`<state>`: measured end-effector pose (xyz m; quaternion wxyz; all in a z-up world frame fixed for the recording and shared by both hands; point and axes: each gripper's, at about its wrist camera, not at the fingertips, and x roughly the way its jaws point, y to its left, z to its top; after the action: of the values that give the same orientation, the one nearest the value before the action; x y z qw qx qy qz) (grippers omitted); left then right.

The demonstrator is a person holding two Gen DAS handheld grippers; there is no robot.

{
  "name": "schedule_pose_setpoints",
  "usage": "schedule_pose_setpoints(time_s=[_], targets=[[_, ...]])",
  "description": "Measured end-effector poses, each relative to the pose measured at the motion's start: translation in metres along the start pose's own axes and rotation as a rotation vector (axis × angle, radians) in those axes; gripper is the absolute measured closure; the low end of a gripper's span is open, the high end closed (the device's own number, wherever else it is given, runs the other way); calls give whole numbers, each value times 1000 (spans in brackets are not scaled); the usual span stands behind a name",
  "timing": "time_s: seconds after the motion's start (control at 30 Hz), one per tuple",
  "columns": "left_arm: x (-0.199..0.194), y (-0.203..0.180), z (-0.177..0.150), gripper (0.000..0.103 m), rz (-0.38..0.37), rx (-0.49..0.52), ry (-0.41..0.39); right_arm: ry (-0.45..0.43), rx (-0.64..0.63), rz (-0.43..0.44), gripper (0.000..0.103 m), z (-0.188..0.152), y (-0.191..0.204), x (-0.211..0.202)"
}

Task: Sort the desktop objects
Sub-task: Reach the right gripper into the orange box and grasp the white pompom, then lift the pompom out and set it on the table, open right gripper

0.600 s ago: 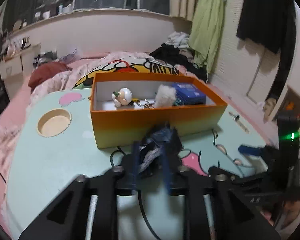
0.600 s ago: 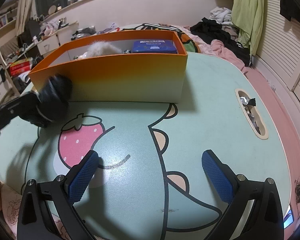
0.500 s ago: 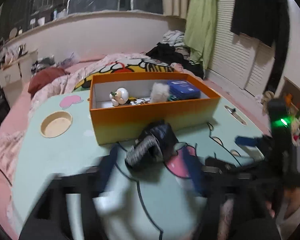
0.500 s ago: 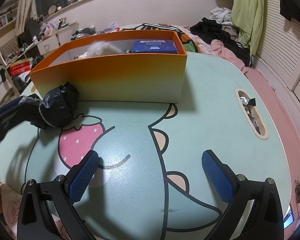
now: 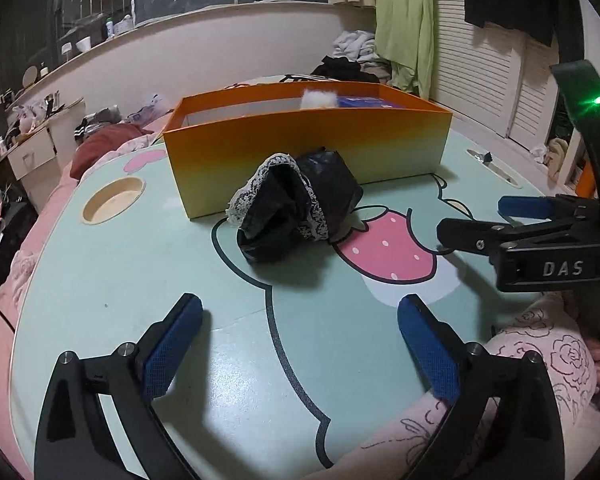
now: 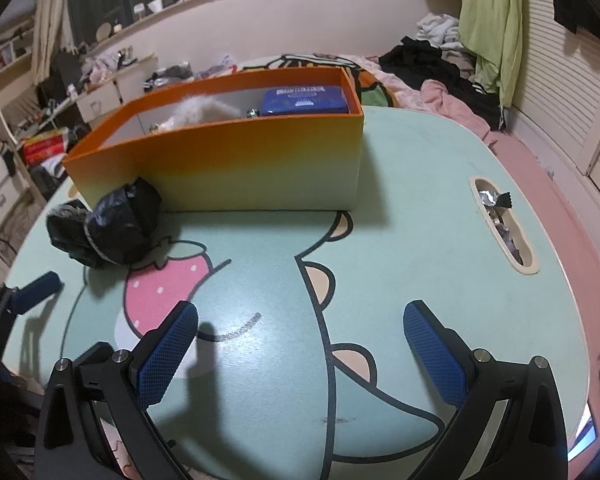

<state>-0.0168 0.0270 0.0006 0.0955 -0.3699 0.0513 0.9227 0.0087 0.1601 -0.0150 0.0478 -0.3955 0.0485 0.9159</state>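
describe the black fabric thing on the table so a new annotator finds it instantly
Start at the orange box standing on the pale green cartoon-print table. Against the box's near wall, beside the pink strawberry print, lies the black crumpled bundle. It is the only loose item on the tabletop outside the box, dark and shiny with a white lace trim along its edge.

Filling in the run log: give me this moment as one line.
left gripper: open, empty | right gripper: open, empty | black lace-trimmed cloth: on table, against orange box

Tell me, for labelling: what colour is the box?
Orange fading to pale yellow at the bottom, clearest in the right wrist view.
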Motion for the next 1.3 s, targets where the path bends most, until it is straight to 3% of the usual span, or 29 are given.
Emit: schedule_pose_setpoints(time_s=[0.1, 0.17, 0.23, 0.33, 0.37, 0.43, 0.47, 0.6, 0.7, 0.77, 0.8, 0.83, 0.87, 0.97, 1.03, 1.13, 1.2, 1.3], targets=[[0, -3, 1, 5, 1, 1, -5, -72, -42, 27, 2, 6, 10, -18], [-4, -4, -12, 5, 4, 1, -11, -109, -67, 70, 13, 18, 19, -32], [-5, -2, -13, 5, 4, 1, -12, -127, -89, 98, 26, 38, 26, -42], [-6, -1, -13, 5, 3, 1, -13, -164, -78, 99, 32, 87, 30, -51], [-4, -2, -12, 5, 3, 1, -13, -154, -72, 106, 34, 101, 29, -46], [-13, 4, -21, 5, 5, 0, -19, -112, -39, 119, 54, 124, 28, -30], [-13, 4, -21, 5, 4, 0, -19, -85, -26, 127, 59, 131, 28, -21], [-12, 3, -20, 5, 5, 0, -19, -10, -15, 108, 59, 145, 44, 23], [-13, 3, -21, 5, 5, 0, -21, 42, -8, 84, 49, 147, 49, 51], [-13, 4, -21, 5, 5, 0, -21, 105, -18, 39, 49, 146, 53, 74], [-13, 3, -20, 5, 5, 0, -21, 141, -18, 20, 55, 145, 54, 84], [-13, 3, -20, 5, 5, 0, -21, 160, -14, 19, 82, 143, 54, 91], [-13, 3, -20, 5, 5, -1, -21, 158, -12, 23, 84, 143, 50, 91], [-13, 3, -20, 5, 5, -2, -24, 52, 32, 125, 84, 143, 37, 59], [-13, 3, -20, 5, 5, -3, -24, -79, 46, 158, 84, 139, 25, 12], [-14, 4, -20, 5, 5, -2, -24, -166, 9, 183, 84, 117, 18, -38], [-13, 4, -19, 5, 4, -2, -24, -132, -37, 191, 84, 88, 16, -48], [-14, 5, -19, 5, 5, -2, -25, -32, -110, 151, 84, 49, 24, -25]])
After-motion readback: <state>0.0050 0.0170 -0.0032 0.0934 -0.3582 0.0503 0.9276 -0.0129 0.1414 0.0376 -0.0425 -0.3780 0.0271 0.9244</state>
